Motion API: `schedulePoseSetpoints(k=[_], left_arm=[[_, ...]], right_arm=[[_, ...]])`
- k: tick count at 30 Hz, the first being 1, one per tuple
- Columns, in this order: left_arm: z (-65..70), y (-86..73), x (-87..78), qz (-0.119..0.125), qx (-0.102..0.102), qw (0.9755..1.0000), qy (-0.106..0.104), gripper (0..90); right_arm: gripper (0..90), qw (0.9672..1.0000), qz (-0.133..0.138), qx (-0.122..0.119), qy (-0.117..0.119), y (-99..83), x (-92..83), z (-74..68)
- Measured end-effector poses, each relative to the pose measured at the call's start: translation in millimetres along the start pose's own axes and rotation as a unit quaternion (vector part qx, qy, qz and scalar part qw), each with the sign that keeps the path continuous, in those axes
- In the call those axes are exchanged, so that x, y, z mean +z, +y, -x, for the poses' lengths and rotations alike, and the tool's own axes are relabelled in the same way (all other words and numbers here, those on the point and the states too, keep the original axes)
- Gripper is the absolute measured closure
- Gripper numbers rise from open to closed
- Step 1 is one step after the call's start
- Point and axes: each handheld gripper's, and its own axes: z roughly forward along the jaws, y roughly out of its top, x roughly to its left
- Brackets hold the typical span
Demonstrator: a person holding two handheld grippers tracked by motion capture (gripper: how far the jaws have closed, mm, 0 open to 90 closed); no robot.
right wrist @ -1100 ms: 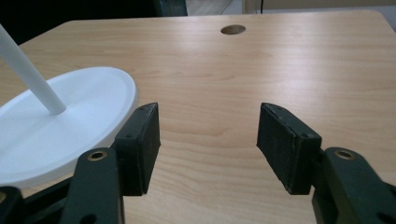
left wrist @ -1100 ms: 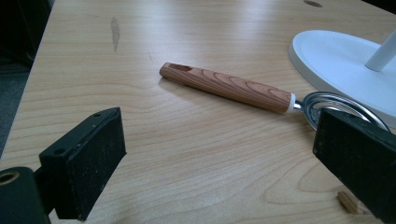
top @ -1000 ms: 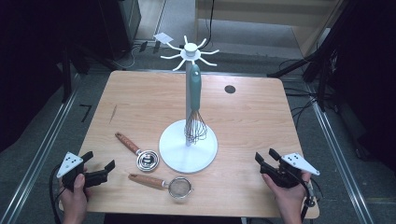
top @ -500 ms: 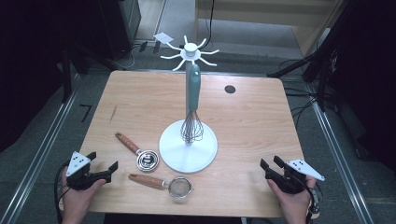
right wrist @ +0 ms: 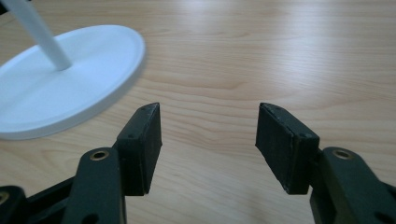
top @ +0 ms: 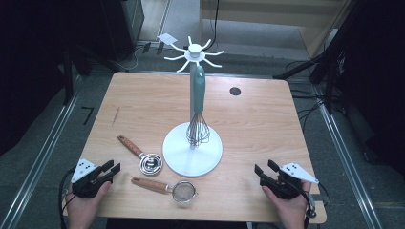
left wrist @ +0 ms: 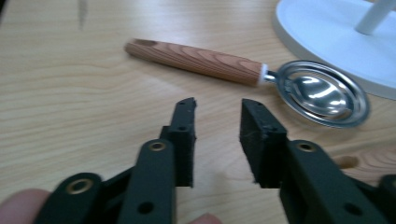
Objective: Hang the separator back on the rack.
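On the worktop (top: 143, 105), high view: a white utensil stand (top: 192, 151) sits at centre with a teal-handled whisk (top: 198, 107) hanging from its spoked top. Left claw (top: 111, 172) rests at the near left corner, right claw (top: 265, 172) at the near right, both empty. Nearest the left claw lie a measuring spoon (top: 141, 154), wooden handle pointing away to the left and steel bowl touching or just short of the stand's base, and a small strainer (top: 167, 187), handle toward the left claw, mesh toward the centre. The left hand is much the nearer to both; the right claw lies well apart from them, across the stand. Left gripper view: left claw (left wrist: 217, 121), jaws just narrowed to a small gap with nothing between them; measuring spoon (left wrist: 243, 77) ahead, its long axis running across the jaw line, bowl toward the stand base (left wrist: 336, 35). Right gripper view: right claw (right wrist: 209, 126), jaws parted wide over bare wood, holding nothing; stand base (right wrist: 65, 88) ahead and left.
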Motion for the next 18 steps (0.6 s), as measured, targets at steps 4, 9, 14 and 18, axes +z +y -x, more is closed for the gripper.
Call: schedulePoseSetpoints(k=[4, 9, 14, 18], left_arm=[[7.5, 0.9, 4.4, -0.014, -0.006, 0.9996, -0.024, 78.8], [15.1, 0.8, 7.2, -0.042, -0.006, 0.9986, -0.031, 86.1], [17.8, -1.7, 7.2, -0.061, -0.01, 0.9972, -0.04, 88.6], [22.1, -3.0, 9.5, -0.074, -0.008, 0.9961, -0.048, 88.9]], right_arm=[[42.2, 0.9995, -0.006, -0.025, 0.021, 1.2, 5.5, -21.8], [43.6, 0.9981, -0.014, -0.043, 0.042, 1.2, 11.5, -40.8], [45.0, 0.9964, -0.02, -0.053, 0.063, 0.9, 14.6, -53.6], [46.1, 0.9952, -0.023, -0.054, 0.078, 1.4, 15.8, -64.4]])
